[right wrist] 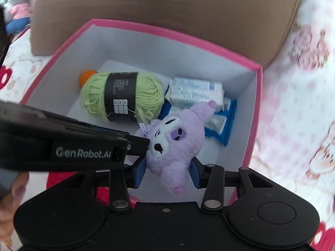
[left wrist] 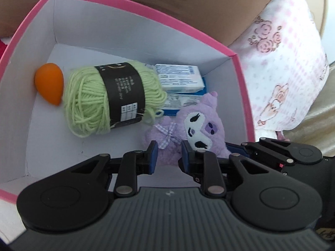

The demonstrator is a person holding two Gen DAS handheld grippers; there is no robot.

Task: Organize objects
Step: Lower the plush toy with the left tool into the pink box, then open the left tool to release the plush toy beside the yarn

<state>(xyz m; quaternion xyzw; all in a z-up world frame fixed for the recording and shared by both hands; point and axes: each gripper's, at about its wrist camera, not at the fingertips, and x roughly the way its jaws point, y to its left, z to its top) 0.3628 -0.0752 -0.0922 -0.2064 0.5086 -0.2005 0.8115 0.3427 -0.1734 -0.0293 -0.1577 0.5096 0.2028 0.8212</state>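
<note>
A: Plush sits low and right of centre in the left wrist view, inside the pink box. Left gripper?

B: Clenched on its near edge.

A: Right wrist view?

B: Right gripper grasps the plush, long axis running up-right over the box floor; flowered bedding lies around.
</note>
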